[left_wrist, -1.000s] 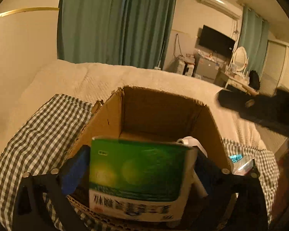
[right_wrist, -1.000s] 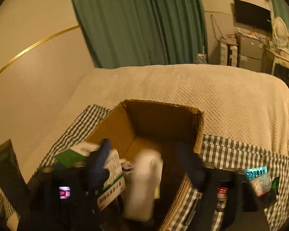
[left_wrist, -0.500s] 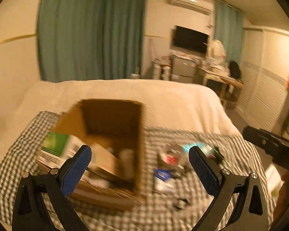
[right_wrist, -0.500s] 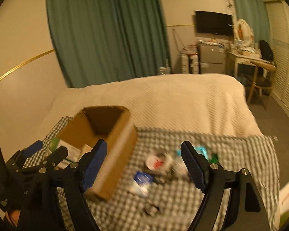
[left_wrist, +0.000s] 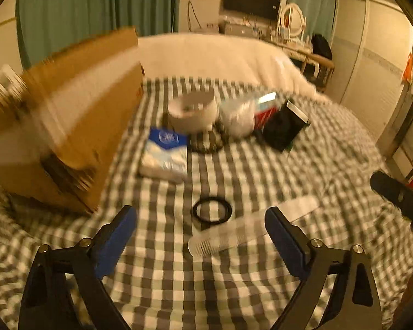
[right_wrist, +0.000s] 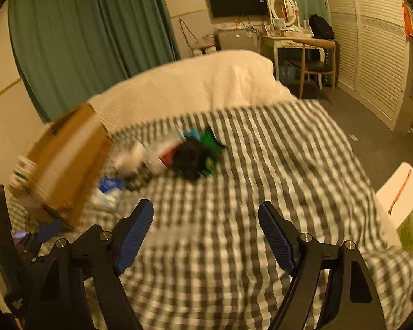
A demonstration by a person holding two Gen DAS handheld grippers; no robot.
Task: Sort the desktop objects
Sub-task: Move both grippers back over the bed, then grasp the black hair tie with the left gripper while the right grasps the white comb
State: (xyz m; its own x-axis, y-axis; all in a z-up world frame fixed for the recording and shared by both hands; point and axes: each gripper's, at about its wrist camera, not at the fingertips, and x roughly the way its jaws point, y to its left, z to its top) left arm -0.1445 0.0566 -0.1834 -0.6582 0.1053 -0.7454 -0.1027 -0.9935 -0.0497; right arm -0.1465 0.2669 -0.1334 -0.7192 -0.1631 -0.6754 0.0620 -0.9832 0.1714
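One cardboard box stands toward the left edge of the bed, on the checked cloth. Just beside it lies one blue-and-white packet; its printing is too blurred to read. Past that toward the far edge cluster one white bowl-like container, one red-and-white pack and one black pouch. Nearer the front edge lie one black ring and one white comb. The left hand-held gripper and right hand-held gripper both gape wide, holding nothing.
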